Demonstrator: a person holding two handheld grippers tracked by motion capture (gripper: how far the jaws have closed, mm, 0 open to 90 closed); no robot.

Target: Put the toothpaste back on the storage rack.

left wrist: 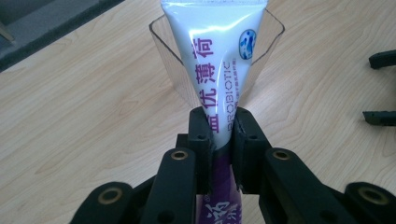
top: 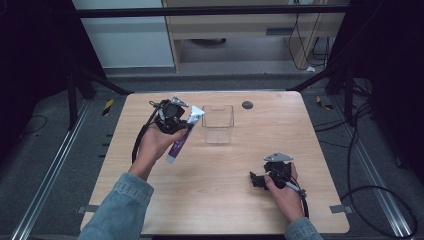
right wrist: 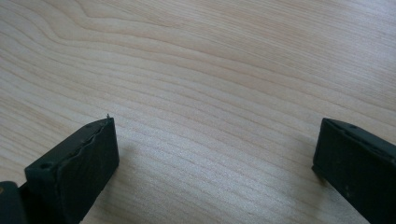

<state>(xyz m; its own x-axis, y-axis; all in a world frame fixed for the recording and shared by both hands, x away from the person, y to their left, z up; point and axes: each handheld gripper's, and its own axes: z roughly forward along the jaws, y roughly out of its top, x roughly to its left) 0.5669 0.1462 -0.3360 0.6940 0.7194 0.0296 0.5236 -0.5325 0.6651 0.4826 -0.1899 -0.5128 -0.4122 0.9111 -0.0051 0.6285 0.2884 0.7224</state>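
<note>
At nine o'clock on the tabletop (top: 225, 200), the left tool (left wrist: 219, 135) is clamped on a white-and-purple tube (left wrist: 215, 70), held off the wood just beside the clear plastic container (top: 218, 125) at twelve. At four o'clock, the right tool (right wrist: 215, 158) rests with jaws wide apart, gripping nothing.

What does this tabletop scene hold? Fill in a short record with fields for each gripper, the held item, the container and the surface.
left gripper: shut on the tube, raised off the table
tube: white and purple, tilted, crimped end toward the clear container
clear container: upright on the table, nothing visible inside
right gripper: open, fingers wide apart, nothing between them, low near the table
table: light wood
</note>
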